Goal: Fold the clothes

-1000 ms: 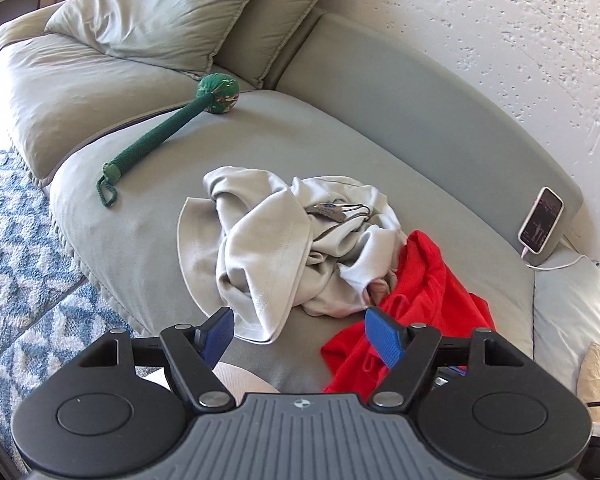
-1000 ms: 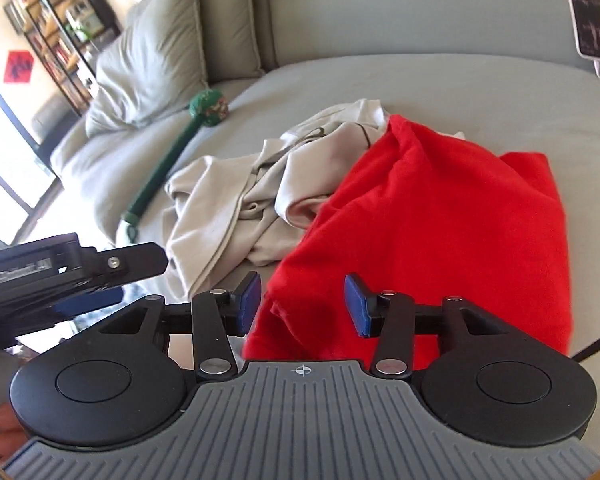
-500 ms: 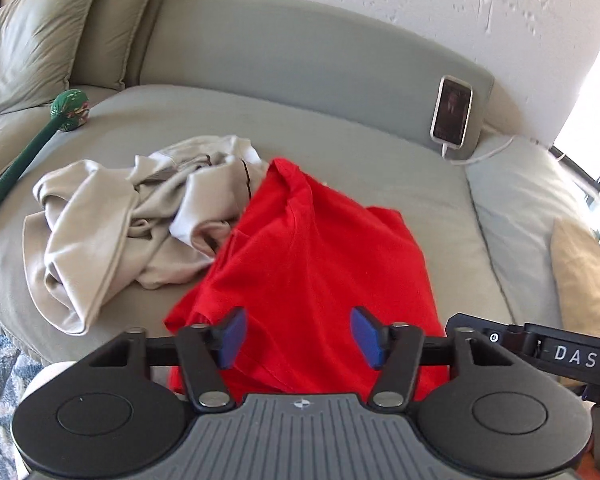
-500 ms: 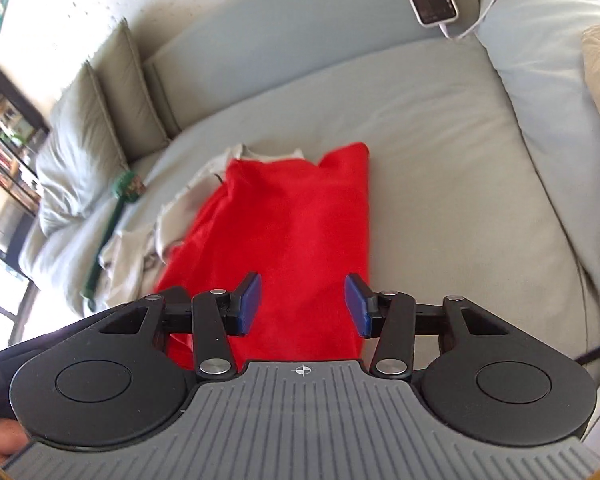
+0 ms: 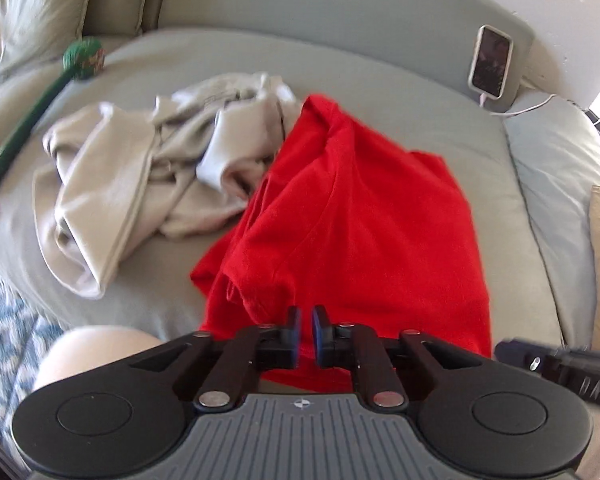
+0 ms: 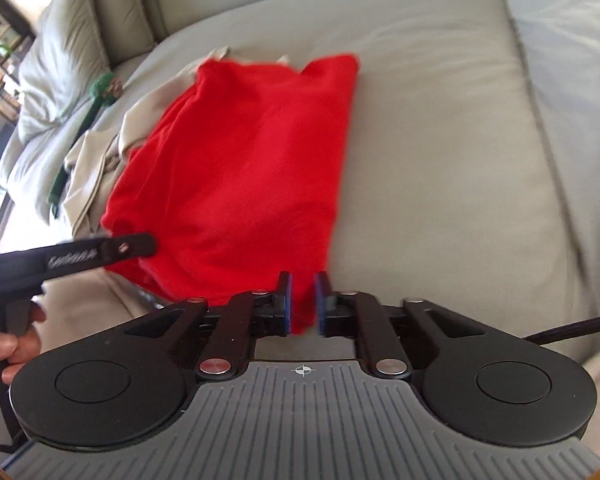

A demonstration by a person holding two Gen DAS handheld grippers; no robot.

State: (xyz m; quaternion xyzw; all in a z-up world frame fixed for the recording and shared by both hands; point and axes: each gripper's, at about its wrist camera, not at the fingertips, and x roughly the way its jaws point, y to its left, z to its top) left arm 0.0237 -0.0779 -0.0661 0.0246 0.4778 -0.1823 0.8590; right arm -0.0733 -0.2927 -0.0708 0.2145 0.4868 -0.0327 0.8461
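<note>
Grey-green sofa (image 5: 380,92) with rounded backrest, phone (image 5: 491,62) propped against that backrest, white cable (image 5: 520,110) trailing from it, green long-handled massage stick (image 5: 24,124) lying at the seat's left, loose cushions (image 5: 32,12) behind, blue patterned rug (image 5: 4,340) below.

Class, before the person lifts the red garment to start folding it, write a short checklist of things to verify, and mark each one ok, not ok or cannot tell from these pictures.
1. Left hand-held gripper at the near hem of the red garment, jaws just closing, red cloth in the narrow gap: ok.
2. Right hand-held gripper at the garment's near right corner, jaws just closing with cloth between them: ok.
3. Both grips firm enough to lift: cannot tell.
4. Red garment free of the beige garment: not ok, its far edge lies over it.
5. Bare sofa seat to the right for laying it flat: ok.
6. Phone and its cable away from the garment: ok.
</note>
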